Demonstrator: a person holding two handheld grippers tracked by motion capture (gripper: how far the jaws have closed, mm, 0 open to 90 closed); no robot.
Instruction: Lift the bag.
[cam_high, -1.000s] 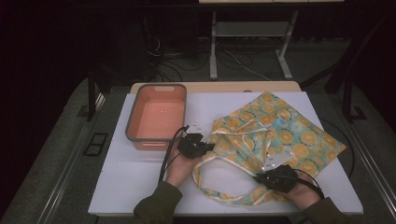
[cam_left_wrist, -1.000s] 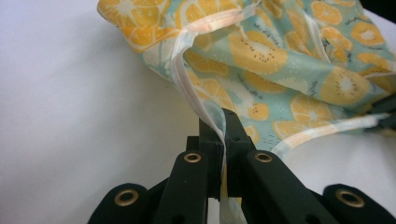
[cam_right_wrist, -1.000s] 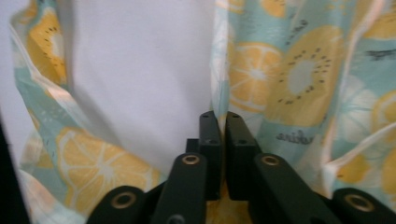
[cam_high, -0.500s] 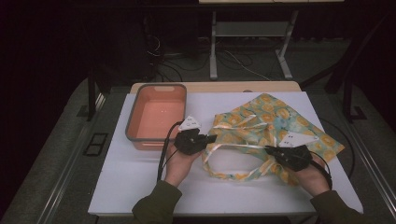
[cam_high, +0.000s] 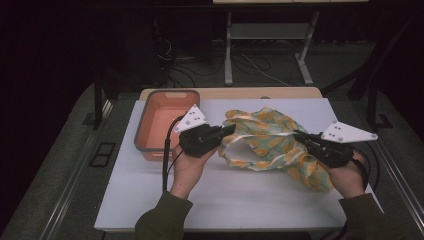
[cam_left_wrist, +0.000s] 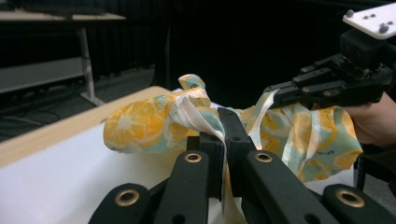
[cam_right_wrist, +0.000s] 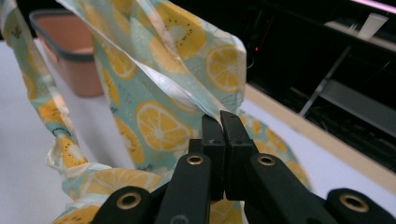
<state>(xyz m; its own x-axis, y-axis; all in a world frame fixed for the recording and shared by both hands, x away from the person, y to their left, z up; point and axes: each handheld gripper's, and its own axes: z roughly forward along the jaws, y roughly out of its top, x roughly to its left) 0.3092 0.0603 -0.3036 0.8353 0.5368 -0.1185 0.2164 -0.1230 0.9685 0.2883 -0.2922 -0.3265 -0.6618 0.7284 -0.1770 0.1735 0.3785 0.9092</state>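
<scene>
Both hands have come up off the worktop (cam_high: 150, 200) since a second ago, and the lemon-print cloth bag (cam_high: 265, 145) has risen with them: where it lay spread flat with its strap looped toward the person, it now hangs bunched and slung between the two tools, only its lower folds resting on the white surface. The left gripper (cam_high: 227, 131) has its jaws pressed together on a pale strap of the bag; in the left gripper view (cam_left_wrist: 225, 140) that strap runs straight down through the closed jaws, with a fat roll of printed fabric (cam_left_wrist: 154, 122) just beyond their tips and to the left. The right gripper (cam_high: 300, 136) is likewise clamped on the bag, and in the right gripper view (cam_right_wrist: 219, 128) a white-edged hem is pinched right at the jaw tips, the cloth rising up and away to the left of them. The orange bin (cam_high: 162, 122) sits empty beyond the left jaws, apart from the bag. To my eye this lift means both grips took and the bag is now under control; it looks like the person is opening or shaking it out, or readying to carry it toward the bin, though which I cannot tell.
</scene>
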